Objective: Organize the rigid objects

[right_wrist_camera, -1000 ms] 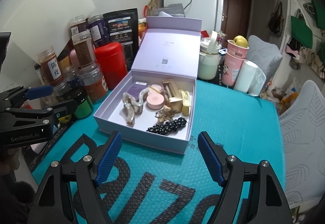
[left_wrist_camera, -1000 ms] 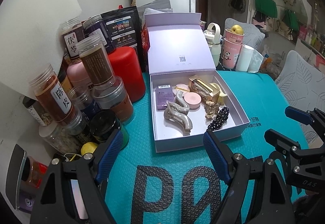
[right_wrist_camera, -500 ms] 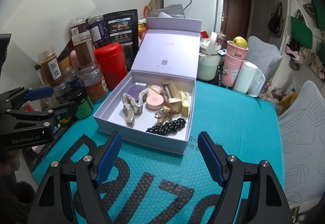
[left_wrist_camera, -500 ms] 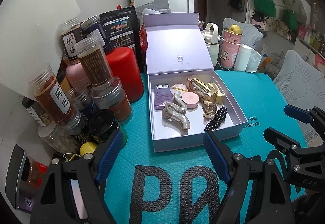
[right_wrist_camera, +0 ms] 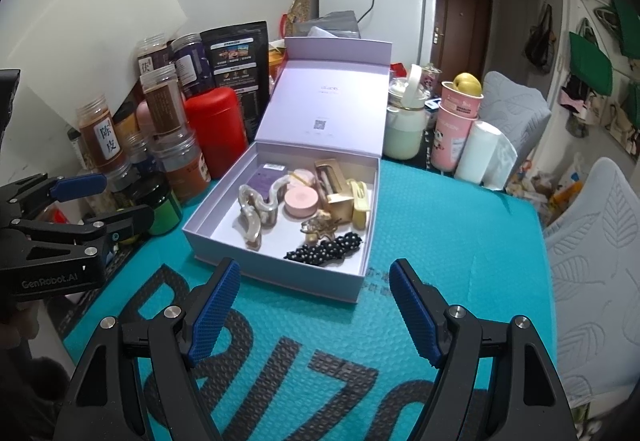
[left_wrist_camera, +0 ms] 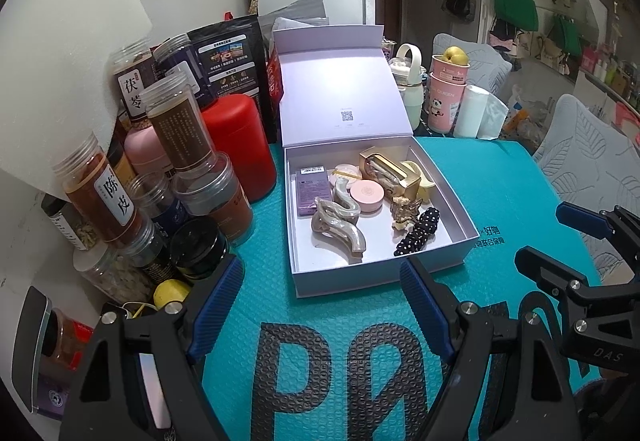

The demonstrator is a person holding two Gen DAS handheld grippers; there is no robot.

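change: none seen — box (left_wrist_camera: 460, 241) contents | both views — as before

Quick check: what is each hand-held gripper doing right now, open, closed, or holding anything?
Left hand-held gripper: open, holding nothing, hovering in front of the lavender box.
Right hand-held gripper: open, holding nothing, also in front of the box.

Left claw (left_wrist_camera: 320, 305): jaws apart, nothing between the pads, angled downward.
Right claw (right_wrist_camera: 314, 305): jaws apart, nothing gripped, angled downward, beside the left.

Matt cardboard box (left_wrist_camera: 436, 257), glossy gold case (left_wrist_camera: 390, 171), bubble-textured mat (left_wrist_camera: 500, 177)
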